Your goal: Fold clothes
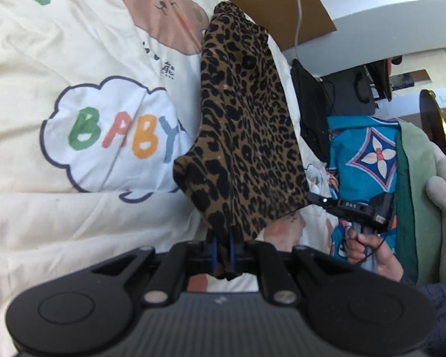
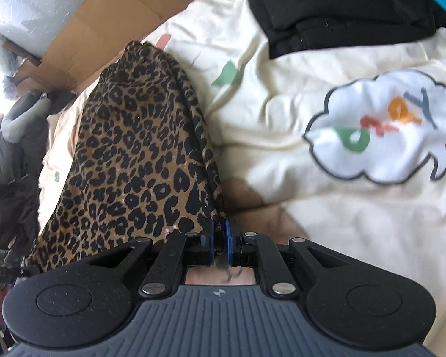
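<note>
A leopard-print garment [image 1: 246, 125] hangs lifted above the cream bedcover, stretched between both grippers. My left gripper [image 1: 223, 253] is shut on one bottom corner of it, the cloth pinched between the blue pads. In the left wrist view my right gripper [image 1: 315, 199] clamps the garment's other corner, with a hand [image 1: 368, 250] around its handle. In the right wrist view the same leopard-print garment [image 2: 139, 160] runs away to the upper left, and my right gripper [image 2: 220, 238] is shut on its edge.
A cream bedcover [image 1: 74, 44] with a "BABY" cloud print [image 1: 113, 134] lies under everything. A folded black garment [image 2: 342, 9] sits at the far right. A blue patterned cloth [image 1: 368, 160], a green cloth [image 1: 416, 184] and cardboard [image 1: 270, 3] lie beyond.
</note>
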Action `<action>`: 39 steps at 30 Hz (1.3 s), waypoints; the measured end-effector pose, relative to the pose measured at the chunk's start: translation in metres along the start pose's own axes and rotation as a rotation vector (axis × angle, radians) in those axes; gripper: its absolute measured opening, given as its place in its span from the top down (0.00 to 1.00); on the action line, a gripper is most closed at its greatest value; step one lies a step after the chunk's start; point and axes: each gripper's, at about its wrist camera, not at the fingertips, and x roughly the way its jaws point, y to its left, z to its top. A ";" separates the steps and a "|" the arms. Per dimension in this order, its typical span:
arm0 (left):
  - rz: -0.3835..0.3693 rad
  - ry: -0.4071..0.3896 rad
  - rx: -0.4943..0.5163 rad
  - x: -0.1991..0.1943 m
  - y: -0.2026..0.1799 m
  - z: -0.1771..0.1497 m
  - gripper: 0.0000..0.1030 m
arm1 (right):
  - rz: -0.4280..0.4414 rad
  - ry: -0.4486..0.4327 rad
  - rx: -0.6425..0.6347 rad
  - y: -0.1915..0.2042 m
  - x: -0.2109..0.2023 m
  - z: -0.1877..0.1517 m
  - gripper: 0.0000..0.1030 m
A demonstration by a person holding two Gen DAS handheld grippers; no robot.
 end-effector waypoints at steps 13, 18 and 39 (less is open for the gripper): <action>0.071 0.040 -0.016 0.016 0.037 -0.014 0.92 | 0.055 0.024 -0.037 -0.018 0.028 0.007 0.78; 0.077 0.046 -0.031 0.018 0.043 -0.015 0.92 | 0.091 0.068 -0.054 -0.022 0.041 0.014 0.64; 0.012 0.002 -0.122 0.030 0.067 -0.003 0.59 | 0.347 0.199 -0.021 -0.034 0.065 0.036 0.65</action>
